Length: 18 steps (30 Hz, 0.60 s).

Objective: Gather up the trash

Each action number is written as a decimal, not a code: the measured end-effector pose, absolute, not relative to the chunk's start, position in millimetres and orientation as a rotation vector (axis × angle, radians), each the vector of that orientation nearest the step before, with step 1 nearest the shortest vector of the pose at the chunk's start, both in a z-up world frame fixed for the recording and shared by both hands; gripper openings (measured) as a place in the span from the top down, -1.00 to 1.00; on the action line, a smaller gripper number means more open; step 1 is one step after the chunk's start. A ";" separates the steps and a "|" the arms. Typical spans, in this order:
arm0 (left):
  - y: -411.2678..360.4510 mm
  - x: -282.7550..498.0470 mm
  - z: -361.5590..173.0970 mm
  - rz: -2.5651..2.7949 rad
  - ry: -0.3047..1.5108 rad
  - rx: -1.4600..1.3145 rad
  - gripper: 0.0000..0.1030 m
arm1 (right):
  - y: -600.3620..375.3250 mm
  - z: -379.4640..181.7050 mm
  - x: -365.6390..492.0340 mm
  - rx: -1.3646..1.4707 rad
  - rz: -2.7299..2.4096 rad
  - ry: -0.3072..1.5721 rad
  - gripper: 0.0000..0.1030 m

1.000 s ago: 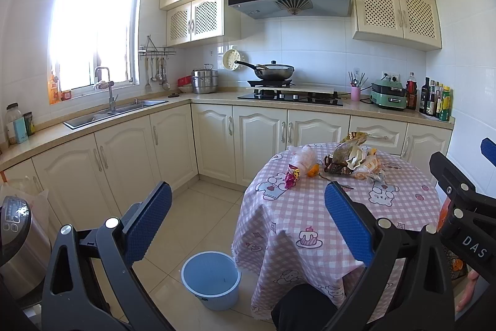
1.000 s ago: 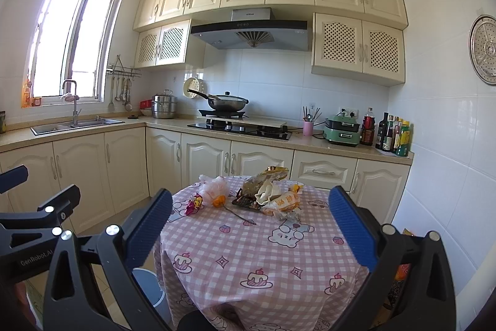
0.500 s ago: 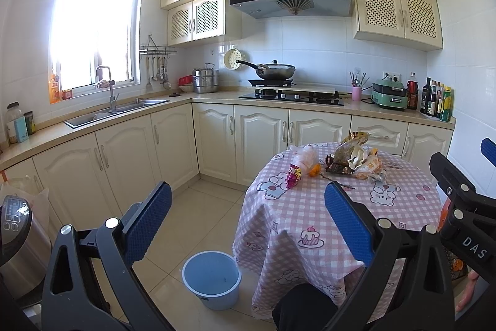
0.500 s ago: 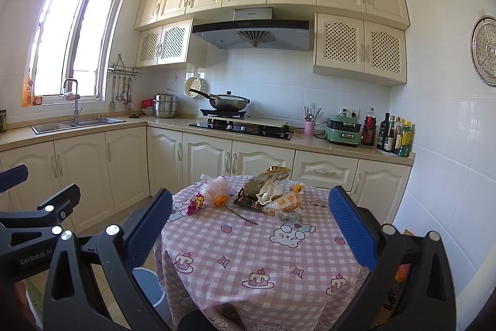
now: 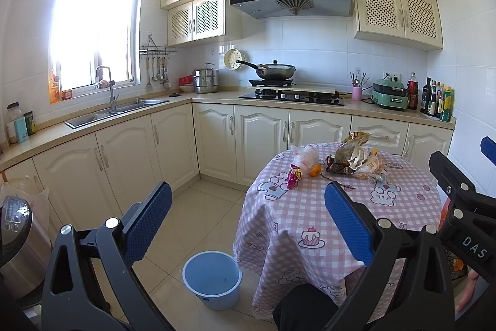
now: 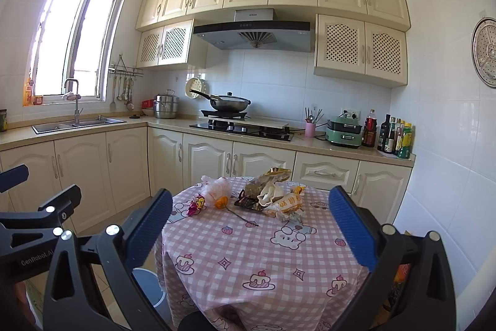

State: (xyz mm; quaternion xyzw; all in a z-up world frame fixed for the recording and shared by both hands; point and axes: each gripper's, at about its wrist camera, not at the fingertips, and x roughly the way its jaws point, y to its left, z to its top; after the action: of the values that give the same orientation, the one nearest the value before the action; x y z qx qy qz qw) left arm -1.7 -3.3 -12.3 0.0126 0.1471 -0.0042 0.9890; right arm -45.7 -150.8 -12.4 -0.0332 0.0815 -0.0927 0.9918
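Note:
A pile of trash (image 5: 353, 158) lies on the far side of a round table with a pink checked cloth (image 5: 310, 216): crumpled wrappers, a clear plastic bag (image 5: 305, 155), an orange piece (image 5: 314, 169) and a small purple wrapper (image 5: 293, 174). The pile also shows in the right wrist view (image 6: 269, 196). A blue bucket (image 5: 212, 276) stands on the floor left of the table. My left gripper (image 5: 248, 217) is open and empty, well short of the table. My right gripper (image 6: 248, 222) is open and empty above the table's near edge.
Cream cabinets and a counter run along the left and back walls, with a sink (image 5: 114, 110), a stove with a wok (image 5: 276, 72) and bottles (image 5: 437, 98). A steel appliance (image 5: 15, 241) stands at the lower left. Tiled floor (image 5: 201, 207) lies between cabinets and table.
Both views have drifted very slightly; the grippers stay open and nothing on the table has moved.

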 end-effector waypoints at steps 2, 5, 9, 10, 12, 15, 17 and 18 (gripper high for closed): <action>-3.4 -1.8 -12.5 -0.008 0.296 0.026 -0.85 | -150.8 -11.1 -46.4 -0.067 -0.186 0.163 -0.91; -1.1 -0.9 -13.6 -0.009 0.298 0.027 -0.85 | -150.7 -11.2 -46.4 -0.067 -0.186 0.165 -0.91; 3.3 2.6 -14.4 -0.009 0.302 0.027 -0.85 | -150.9 -11.0 -46.1 -0.068 -0.186 0.165 -0.91; 3.5 2.7 -14.6 -0.009 0.303 0.027 -0.85 | -151.6 -10.7 -45.5 -0.067 -0.185 0.165 -0.91; 3.4 3.1 -14.4 -0.009 0.304 0.027 -0.85 | -151.3 -10.6 -45.2 -0.069 -0.186 0.166 -0.91; 2.4 7.6 -15.9 -0.005 0.314 0.029 -0.85 | -151.5 -12.3 -43.6 -0.081 -0.201 0.168 -0.91; 3.5 13.4 -18.4 0.002 0.325 0.034 -0.85 | -153.8 -15.6 -39.7 -0.081 -0.210 0.176 -0.91; 4.1 17.1 -20.0 0.007 0.331 0.035 -0.85 | -155.6 -17.1 -37.6 -0.073 -0.208 0.183 -0.91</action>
State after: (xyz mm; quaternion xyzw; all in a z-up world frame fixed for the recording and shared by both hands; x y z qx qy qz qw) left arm 17.1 4.1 -20.0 0.0173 0.1647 0.0033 0.9862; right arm -37.6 -155.6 -17.1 -0.0366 0.0911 -0.1035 0.9898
